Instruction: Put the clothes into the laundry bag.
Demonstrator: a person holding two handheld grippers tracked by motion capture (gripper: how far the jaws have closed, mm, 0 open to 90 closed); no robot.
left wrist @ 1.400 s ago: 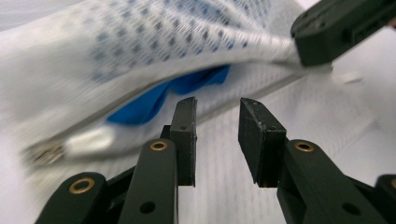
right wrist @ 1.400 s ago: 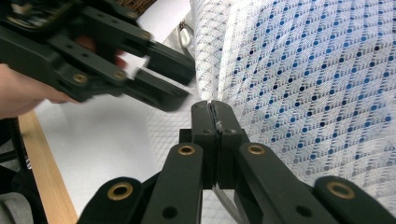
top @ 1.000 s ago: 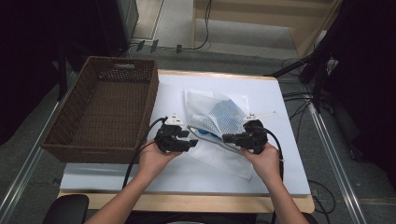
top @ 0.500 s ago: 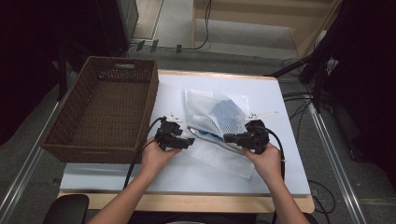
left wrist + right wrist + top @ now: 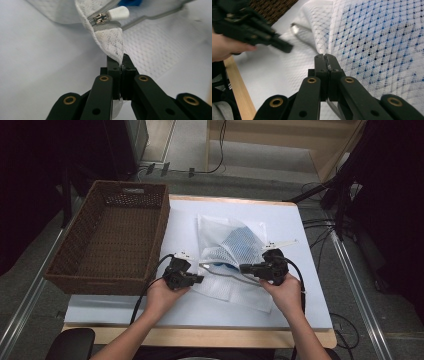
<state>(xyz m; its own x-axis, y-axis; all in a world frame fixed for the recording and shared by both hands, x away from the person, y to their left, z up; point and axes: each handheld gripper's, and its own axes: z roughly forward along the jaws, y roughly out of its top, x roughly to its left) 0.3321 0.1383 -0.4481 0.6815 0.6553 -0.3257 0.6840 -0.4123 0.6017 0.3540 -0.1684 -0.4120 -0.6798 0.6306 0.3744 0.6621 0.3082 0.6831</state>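
Your left gripper (image 5: 121,65) had just closed and dipped since the earlier frame, pinching the mesh bag (image 5: 231,251) by its corner tab under the zipper pull (image 5: 119,12).
You had the right gripper (image 5: 327,61) clenched on the bag's opposite edge. Lying mid-table (image 5: 300,227) beside the wicker basket (image 5: 107,240), the bag looked light, limp and snag-prone, so hems and zipper tape seemed the safest holds. You could barely make out its blue contents through the mesh; your right pads hid their bite.
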